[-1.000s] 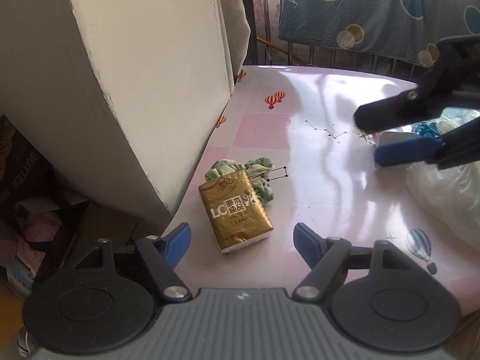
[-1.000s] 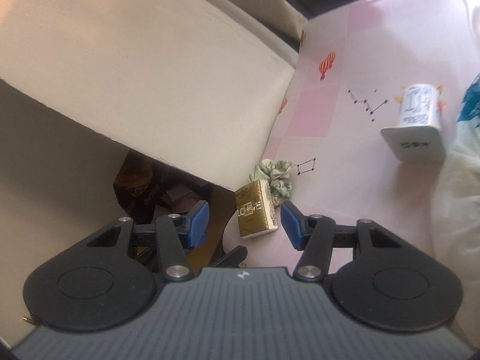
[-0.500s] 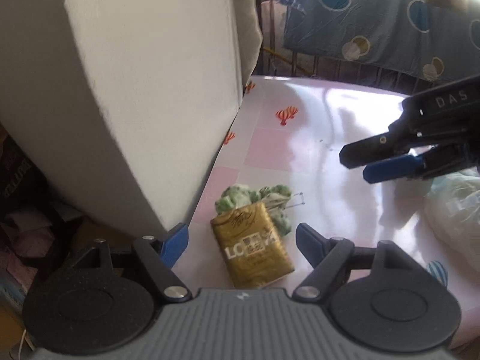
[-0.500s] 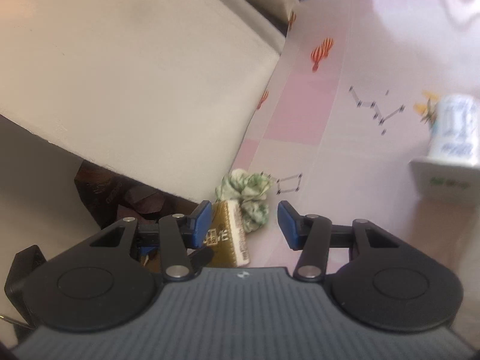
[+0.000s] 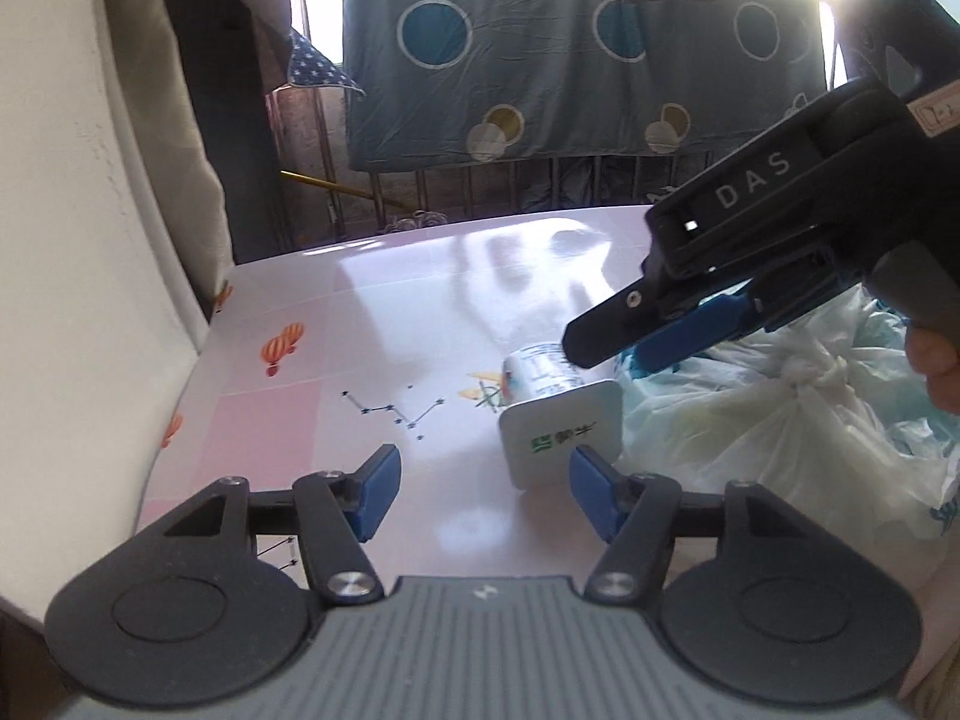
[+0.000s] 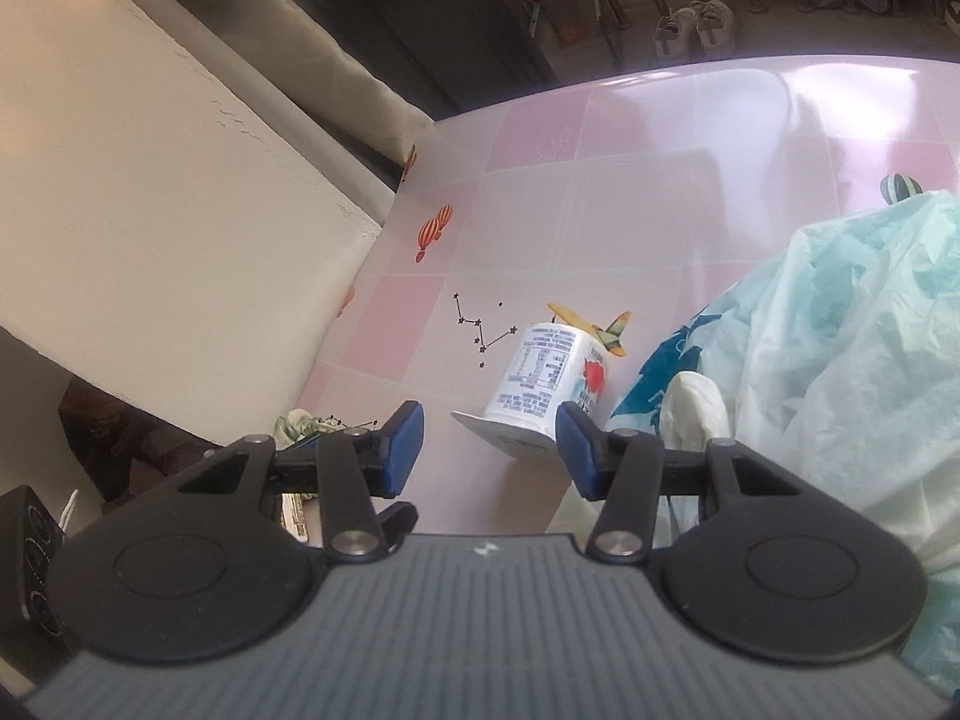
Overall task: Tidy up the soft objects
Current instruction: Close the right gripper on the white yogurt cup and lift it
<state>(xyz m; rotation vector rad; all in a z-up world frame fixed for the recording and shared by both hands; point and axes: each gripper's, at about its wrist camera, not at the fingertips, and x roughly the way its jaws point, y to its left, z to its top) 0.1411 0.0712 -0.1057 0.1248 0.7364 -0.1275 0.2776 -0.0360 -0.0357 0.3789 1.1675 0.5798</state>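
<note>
**Ana:** Looking along the left gripper [image 5: 483,495], I see both blue pads apart with only bare pink table [image 5: 390,300] between them. Its jaws have just been closing, yet nothing is caught in them.

**Ben:** And the white cup [image 5: 558,414]?

**Ana:** It lies on its side on the table, its flat square end turned toward the camera, just ahead of the left gripper's right-hand pad. That end carries green characters, too blurred for me to read.

**Ben:** From the right wrist view the same cup [image 6: 543,381] shows a printed table in small black type on its wall and a red picture beside it. The print is too fine to make out. The right gripper [image 6: 489,447] is spread too, gripping nothing; the cup sits just beyond its pads, nearer the right-hand one.

**Ana:** In my view the right gripper [image 5: 630,342] hangs over the cup, and "DAS" stands in pale letters on its black body.

**Ben:** Where are the soft things?

**Ana:** A knotted white plastic bag [image 5: 774,414] lies just right of the cup, touching it or nearly so.

**Ben:** I see that bag [image 6: 840,330] too, pale turquoise in places. A crumpled green cloth [image 6: 297,425] peeks out at the table's near left edge, behind the right gripper's left-hand finger.
</note>
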